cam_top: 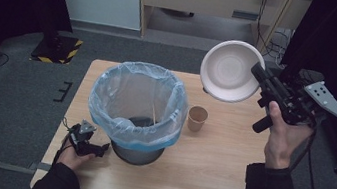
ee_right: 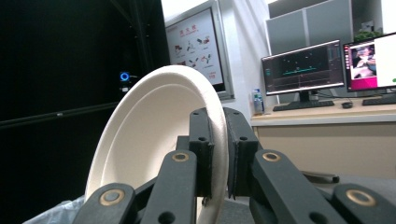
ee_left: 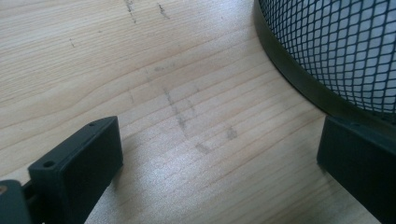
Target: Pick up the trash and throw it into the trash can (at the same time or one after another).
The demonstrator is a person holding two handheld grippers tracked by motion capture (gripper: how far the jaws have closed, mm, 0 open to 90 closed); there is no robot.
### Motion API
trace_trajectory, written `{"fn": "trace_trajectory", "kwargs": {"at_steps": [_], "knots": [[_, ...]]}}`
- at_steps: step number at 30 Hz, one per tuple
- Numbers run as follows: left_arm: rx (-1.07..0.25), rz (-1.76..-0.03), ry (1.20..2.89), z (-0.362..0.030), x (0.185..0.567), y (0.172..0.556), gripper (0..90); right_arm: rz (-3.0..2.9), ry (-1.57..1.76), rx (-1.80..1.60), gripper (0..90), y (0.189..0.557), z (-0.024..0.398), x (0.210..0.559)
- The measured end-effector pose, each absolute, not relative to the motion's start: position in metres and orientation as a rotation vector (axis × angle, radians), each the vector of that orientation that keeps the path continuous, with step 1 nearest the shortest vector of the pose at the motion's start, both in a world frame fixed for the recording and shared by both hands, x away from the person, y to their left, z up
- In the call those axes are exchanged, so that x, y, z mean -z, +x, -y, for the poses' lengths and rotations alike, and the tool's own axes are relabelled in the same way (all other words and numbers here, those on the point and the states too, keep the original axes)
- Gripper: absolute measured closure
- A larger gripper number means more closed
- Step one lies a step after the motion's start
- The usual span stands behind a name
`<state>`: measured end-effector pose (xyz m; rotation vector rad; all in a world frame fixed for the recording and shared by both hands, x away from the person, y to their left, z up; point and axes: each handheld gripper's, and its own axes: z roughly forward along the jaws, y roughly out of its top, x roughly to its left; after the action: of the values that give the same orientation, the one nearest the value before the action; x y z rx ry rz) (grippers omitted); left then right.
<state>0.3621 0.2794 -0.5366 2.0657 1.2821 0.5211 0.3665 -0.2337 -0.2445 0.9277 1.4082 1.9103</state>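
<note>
3 cameras. The high view looks forward and down over the whole table [cam_top: 204, 181]. The left gripper view sits low and very close to the tabletop, beside the mesh bin [ee_left: 345, 51], shared with the high view. The right gripper view faces level, close behind the plate [ee_right: 149, 140].

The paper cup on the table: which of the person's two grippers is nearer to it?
Right. The right gripper hangs above and beyond the paper cup, clamping a white bowl. The left gripper rests across the lined bin, near the table's front edge.
</note>
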Motion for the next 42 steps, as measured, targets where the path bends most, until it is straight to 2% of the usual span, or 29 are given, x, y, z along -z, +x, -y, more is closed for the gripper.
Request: {"fn": "trace_trajectory", "kwargs": {"at_steps": [23,34,42], "knots": [[-0.521,-1.283,2.067,-0.279,0.537,0.362,0.0,-1.515,0.826,-1.978,83.3,0.379,0.155,0.230],[-0.525,-1.286,2.063,-0.279,0.537,0.362,0.0,-1.598,0.818,-1.989,83.3,0.387,0.115,0.241],[-0.524,-1.287,2.062,-0.279,0.537,0.362,0.0,-1.694,0.830,-1.945,82.8,0.394,0.089,0.261]]}}
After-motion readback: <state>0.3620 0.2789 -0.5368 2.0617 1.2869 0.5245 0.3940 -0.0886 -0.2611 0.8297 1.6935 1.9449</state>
